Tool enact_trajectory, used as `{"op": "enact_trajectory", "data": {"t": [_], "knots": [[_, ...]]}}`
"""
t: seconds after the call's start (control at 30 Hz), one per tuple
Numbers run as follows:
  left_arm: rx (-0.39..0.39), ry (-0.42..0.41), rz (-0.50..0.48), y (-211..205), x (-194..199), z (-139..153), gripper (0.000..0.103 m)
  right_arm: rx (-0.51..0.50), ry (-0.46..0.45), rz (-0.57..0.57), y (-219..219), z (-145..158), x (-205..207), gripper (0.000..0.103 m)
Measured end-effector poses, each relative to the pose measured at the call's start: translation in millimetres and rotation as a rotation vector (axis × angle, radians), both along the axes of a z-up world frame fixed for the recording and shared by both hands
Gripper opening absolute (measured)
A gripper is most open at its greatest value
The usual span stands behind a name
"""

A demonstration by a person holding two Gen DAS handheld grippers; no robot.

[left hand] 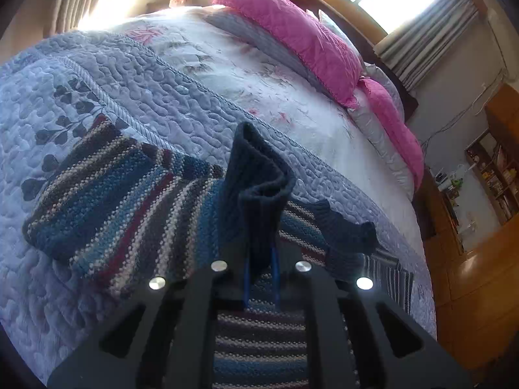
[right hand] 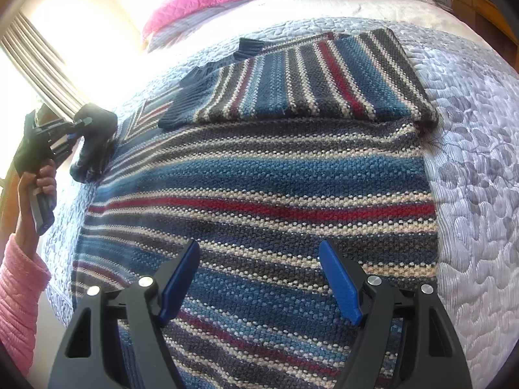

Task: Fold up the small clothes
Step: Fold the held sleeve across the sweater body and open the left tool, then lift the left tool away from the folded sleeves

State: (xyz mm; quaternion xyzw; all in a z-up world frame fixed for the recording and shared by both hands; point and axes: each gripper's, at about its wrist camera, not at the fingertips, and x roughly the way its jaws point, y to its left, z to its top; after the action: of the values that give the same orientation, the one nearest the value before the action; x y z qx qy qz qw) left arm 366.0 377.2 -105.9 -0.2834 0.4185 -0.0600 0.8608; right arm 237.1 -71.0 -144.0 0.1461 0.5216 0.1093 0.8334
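Quilted bedspread [right hand: 480,168] is covered by the striped sweater [right hand: 259,175], pink pillows [left hand: 292,35] behind. Navy cuff [left hand: 256,175] is pinched by the left gripper [left hand: 261,269]; right gripper [right hand: 259,275] is held spread above the knit.

A big bed [right hand: 470,168] with a bumpy light purple quilt. A stripy knitted sweater [right hand: 259,194] lies flat in the middle. Pink pillows [left hand: 292,35] sit at the top.
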Motion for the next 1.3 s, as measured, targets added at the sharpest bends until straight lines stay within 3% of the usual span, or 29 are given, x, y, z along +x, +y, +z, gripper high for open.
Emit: {"op": "enact_trajectory", "data": {"t": [0.17, 0.27, 0.43, 0.57, 0.77, 0.87, 0.93, 1.0, 1.13, 1.3], "knots": [[-0.024, 0.002, -0.081, -42, 0, -8, 0.008, 0.005, 0.002, -0.005, -4, -3, -1, 0.076], [0.002, 0.01, -0.123, -66, 3, -13, 0.008, 0.008, 0.007, -0.006, -5, -7, 0, 0.076], [0.017, 0.089, -0.161, -84, 13, -42, 0.01, 0.006, 0.014, -0.007, -5, -12, 0, 0.076], [0.029, 0.156, -0.213, -93, 17, -59, 0.02, -0.006, 0.017, -0.001, -4, -14, 1, 0.076], [-0.07, 0.101, -0.238, -64, -7, -29, 0.034, -0.035, 0.018, 0.013, 1, -18, 4, 0.077], [-0.086, 0.065, -0.221, -49, -16, -10, 0.035, -0.047, 0.018, 0.01, 5, -20, 6, 0.08], [-0.048, 0.053, -0.219, -45, -16, -2, 0.037, -0.066, 0.019, 0.006, 9, -20, 7, 0.08], [0.056, 0.062, -0.206, -44, -12, -3, 0.037, -0.08, 0.021, 0.007, 11, -18, 8, 0.08], [0.198, 0.163, -0.161, -24, 4, -32, 0.038, -0.075, 0.029, 0.024, 11, -12, 8, 0.08], [0.167, 0.273, -0.128, 6, 11, -82, 0.037, -0.066, 0.037, 0.035, 18, -8, 15, 0.079]]}}
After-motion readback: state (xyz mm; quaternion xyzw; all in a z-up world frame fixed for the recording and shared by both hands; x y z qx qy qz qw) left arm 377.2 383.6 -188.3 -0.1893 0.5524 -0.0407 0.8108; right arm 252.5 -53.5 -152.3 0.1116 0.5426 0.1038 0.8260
